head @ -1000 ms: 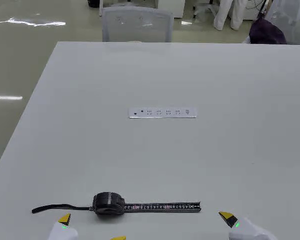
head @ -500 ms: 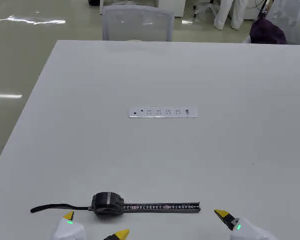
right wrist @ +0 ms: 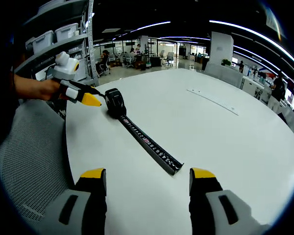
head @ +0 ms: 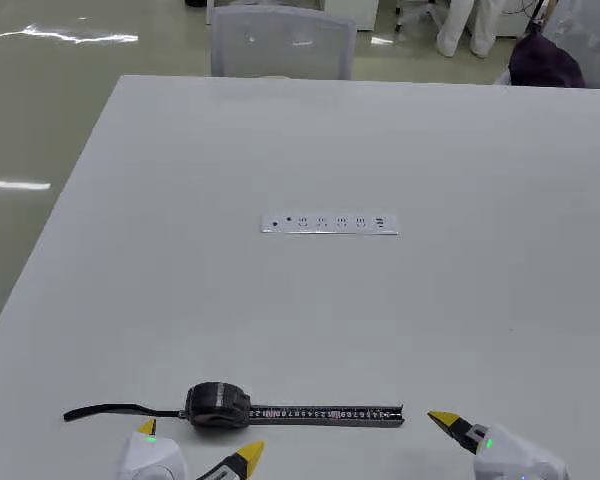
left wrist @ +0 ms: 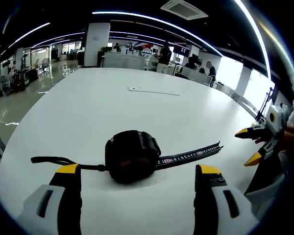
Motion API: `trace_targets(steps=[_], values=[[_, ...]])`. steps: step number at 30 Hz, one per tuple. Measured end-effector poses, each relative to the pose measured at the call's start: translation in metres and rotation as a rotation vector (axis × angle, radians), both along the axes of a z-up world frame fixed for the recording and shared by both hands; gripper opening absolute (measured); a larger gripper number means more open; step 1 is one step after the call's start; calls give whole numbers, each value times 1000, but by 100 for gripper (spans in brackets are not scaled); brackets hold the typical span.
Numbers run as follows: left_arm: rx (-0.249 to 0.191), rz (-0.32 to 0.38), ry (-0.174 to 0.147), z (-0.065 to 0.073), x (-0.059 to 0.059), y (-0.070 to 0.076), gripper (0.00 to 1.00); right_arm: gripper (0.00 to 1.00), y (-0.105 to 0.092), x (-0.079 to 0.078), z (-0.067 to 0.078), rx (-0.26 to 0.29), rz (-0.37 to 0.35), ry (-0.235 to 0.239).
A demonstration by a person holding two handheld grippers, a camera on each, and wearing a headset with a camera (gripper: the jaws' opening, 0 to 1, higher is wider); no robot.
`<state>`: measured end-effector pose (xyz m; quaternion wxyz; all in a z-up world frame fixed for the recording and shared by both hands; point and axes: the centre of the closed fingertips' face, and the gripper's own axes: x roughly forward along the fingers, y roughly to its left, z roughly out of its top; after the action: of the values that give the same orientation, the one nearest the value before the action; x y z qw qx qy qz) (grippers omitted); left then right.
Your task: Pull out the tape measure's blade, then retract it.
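Note:
A black tape measure [head: 218, 405] lies near the table's front edge, its blade [head: 325, 414] drawn out to the right and its wrist strap [head: 110, 411] trailing left. In the left gripper view the case [left wrist: 132, 155] sits just ahead of my left gripper [left wrist: 137, 171], which is open and straddles it without touching. My left gripper [head: 195, 445] hovers just in front of the case in the head view. My right gripper [right wrist: 148, 174] is open, with the blade's tip [right wrist: 174, 168] between and just ahead of its jaws. The right gripper's yellow fingertip [head: 443, 420] is right of the blade's end.
A white power strip [head: 328, 224] is set flush in the white table [head: 330, 150] at mid-depth. A grey chair [head: 283, 42] stands at the far edge. A dark bag [head: 545, 60] sits at the far right corner. Shelving [right wrist: 59, 44] stands beyond the table in the right gripper view.
Both grippers have moved forward a little toward the tape measure, the left one closing in on the case. The tape measure and its blade lie as before.

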<state>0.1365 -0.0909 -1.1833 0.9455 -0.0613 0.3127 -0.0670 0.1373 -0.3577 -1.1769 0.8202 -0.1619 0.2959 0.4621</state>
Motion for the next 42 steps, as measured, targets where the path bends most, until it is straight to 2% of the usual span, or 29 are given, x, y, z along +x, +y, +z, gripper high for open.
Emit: trace_targets(steps=[6, 13, 18, 20, 21, 24, 29, 32, 42], values=[[-9, 17, 8, -7, 3, -2, 96, 65, -3, 6, -3, -10, 48, -6], [-10, 70, 14, -11, 8, 0, 95, 60, -8, 13, -10, -49, 104, 3], [-25, 112, 2, -11, 9, -2, 94, 58, -7, 17, -13, -65, 155, -7], [-23, 121, 0, -13, 10, -3, 93, 58, -5, 18, -14, -56, 172, -4], [-24, 137, -14, -11, 12, -2, 93, 59, -4, 18, -15, -54, 183, -5], [-30, 162, -10, -11, 12, -1, 93, 59, -3, 21, -16, -54, 226, -13], [-20, 174, -6, -16, 16, -3, 93, 63, -1, 28, -19, -38, 254, -3], [-5, 168, -18, -16, 18, -4, 92, 63, -2, 32, -23, -47, 280, -1], [-4, 195, -11, -20, 25, -5, 91, 45, -4, 45, -38, -76, 359, -14]])
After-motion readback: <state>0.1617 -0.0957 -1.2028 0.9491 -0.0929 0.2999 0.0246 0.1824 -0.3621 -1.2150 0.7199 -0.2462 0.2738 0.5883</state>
